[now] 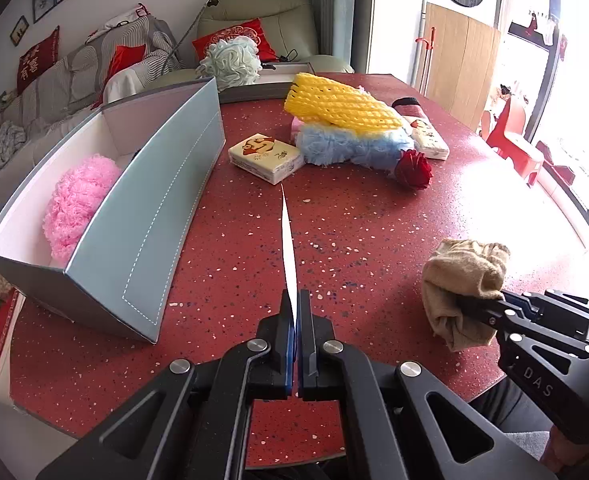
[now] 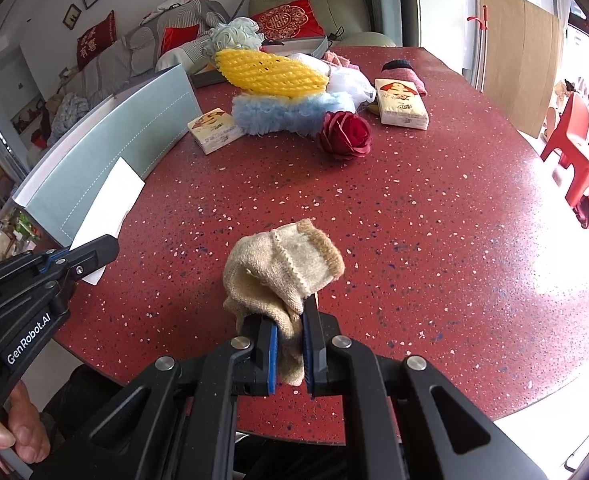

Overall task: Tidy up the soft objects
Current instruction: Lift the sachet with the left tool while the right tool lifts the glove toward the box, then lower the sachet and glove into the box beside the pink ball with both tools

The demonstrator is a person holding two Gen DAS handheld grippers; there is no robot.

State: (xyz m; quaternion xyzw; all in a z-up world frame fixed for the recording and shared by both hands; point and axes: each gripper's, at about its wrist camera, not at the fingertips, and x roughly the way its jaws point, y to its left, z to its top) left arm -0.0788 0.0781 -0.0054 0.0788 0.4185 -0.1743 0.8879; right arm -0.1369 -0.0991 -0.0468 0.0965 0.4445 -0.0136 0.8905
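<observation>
My left gripper (image 1: 294, 300) is shut on a thin white sheet (image 1: 288, 248), seen edge-on in the left wrist view and flat as the white sheet (image 2: 108, 200) in the right wrist view. My right gripper (image 2: 290, 320) is shut on a crumpled beige sock (image 2: 282, 268), held just above the red speckled table (image 2: 414, 240); the beige sock (image 1: 458, 280) hangs at the right in the left wrist view. A grey-blue open box (image 1: 154, 208) stands at the left with a pink bath pouf (image 1: 80, 204) inside.
At the far side lies a pile: yellow foam net (image 1: 338, 104), blue fluffy cloth (image 1: 346, 146), red fabric rose (image 1: 414, 168), two tissue packs (image 1: 266, 156) (image 1: 426, 136) and a pink-and-black sock (image 2: 404, 74). A pale green pouf (image 1: 230, 62) sits in a flat tray (image 1: 254, 92).
</observation>
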